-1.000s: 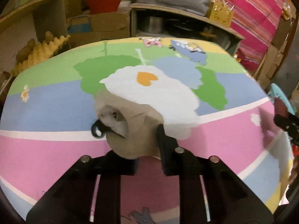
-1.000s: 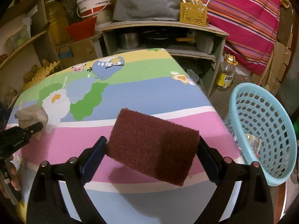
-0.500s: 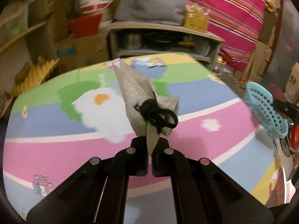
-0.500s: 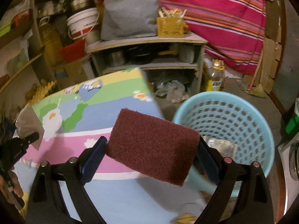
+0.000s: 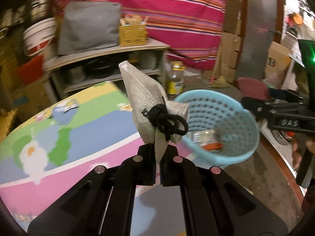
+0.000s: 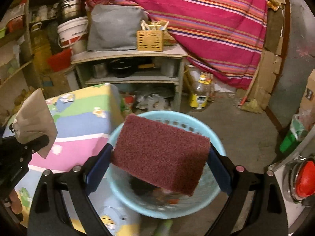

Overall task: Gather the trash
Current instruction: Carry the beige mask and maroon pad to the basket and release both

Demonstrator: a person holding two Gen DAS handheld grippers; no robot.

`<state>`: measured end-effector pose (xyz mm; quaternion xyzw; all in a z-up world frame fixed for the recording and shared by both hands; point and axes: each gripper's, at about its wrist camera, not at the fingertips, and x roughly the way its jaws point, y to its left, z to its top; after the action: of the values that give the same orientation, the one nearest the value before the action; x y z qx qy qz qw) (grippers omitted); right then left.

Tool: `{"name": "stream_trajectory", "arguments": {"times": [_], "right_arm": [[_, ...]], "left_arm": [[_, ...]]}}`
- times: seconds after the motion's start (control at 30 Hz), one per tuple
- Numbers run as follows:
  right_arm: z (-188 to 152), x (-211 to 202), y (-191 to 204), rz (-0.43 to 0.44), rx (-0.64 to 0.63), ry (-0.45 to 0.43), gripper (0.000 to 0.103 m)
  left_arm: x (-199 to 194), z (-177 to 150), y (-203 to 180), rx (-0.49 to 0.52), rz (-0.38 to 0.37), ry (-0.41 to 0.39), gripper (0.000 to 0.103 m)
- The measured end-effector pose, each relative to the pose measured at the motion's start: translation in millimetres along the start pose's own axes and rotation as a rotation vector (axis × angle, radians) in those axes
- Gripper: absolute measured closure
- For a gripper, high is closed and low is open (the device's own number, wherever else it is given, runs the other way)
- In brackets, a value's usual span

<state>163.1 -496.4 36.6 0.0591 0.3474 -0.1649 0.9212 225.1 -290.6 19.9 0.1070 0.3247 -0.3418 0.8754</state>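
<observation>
A grey mask (image 5: pixel 146 106) is pinched upright by the left gripper (image 5: pixel 158 153) beside the basket (image 5: pixel 250 118). A maroon pad (image 6: pixel 160 157) is clamped, tilted, by the right gripper (image 6: pixel 159 159) over the basket.

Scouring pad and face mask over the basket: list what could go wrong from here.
1. The maroon scouring pad spans much of the blue basket; released tilted from the right claw, it could catch the rim.
2. The left claw pinches the grey face mask beside the basket, over the table's edge; letting go now may drop it outside.
3. The mask's black ear loop could snag a finger.
</observation>
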Motion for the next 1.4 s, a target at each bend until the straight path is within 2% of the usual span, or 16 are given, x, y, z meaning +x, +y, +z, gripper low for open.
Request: {"name": "stream_trajectory", "arguments": {"times": [0.13, 0.33, 0.67, 0.73, 0.77, 0.83, 0.87, 0.9, 1.07, 1.27, 1.4], "right_arm": [[-1.3, 7.6, -20.5, -0.025, 0.003, 0.008, 0.012], [-4.7, 21.1, -42.6, -0.034, 0.023, 0.017, 0.012], [-3.7, 35.7, -71.9, -0.047, 0.070, 0.027, 0.012], [-1.6, 35.9, -74.6, -0.052, 0.075, 0.027, 0.012], [-1.0, 35.8, -75.7, -0.055, 0.075, 0.027, 0.012], [0.9, 36.1, -76.2, -0.059, 0.072, 0.030, 0.012], [1.2, 36.3, -76.3, -0.061, 0.070, 0.030, 0.012], [1.2, 36.3, -76.1, -0.063, 0.068, 0.030, 0.012], [0.1, 37.2, -72.9, -0.066, 0.063, 0.031, 0.012], [-0.3, 40.8, -64.9, -0.062, 0.056, 0.028, 0.012], [2.0, 45.1, -56.7, -0.057, 0.055, 0.028, 0.012]], "left_arm": [[11.5, 8.3, -23.8, 0.032, -0.036, -0.017, 0.103], [35.6, 21.0, -46.9, 0.056, -0.078, -0.001, 0.103], [64.9, 47.6, -69.2, 0.069, -0.128, 0.024, 0.102], [67.3, 51.7, -74.0, 0.077, -0.126, 0.018, 0.099], [67.5, 53.4, -75.4, 0.079, -0.128, 0.018, 0.093], [66.9, 58.2, -77.4, 0.079, -0.124, 0.015, 0.071], [65.0, 59.8, -76.5, 0.079, -0.108, 0.004, 0.055], [62.5, 60.8, -76.5, 0.078, -0.095, -0.008, 0.042], [47.3, 59.4, -67.9, 0.066, -0.039, -0.037, 0.016], [24.3, 51.3, -46.5, 0.026, 0.026, -0.075, 0.005], [10.6, 45.1, -31.2, -0.009, 0.061, -0.087, 0.005]]}}
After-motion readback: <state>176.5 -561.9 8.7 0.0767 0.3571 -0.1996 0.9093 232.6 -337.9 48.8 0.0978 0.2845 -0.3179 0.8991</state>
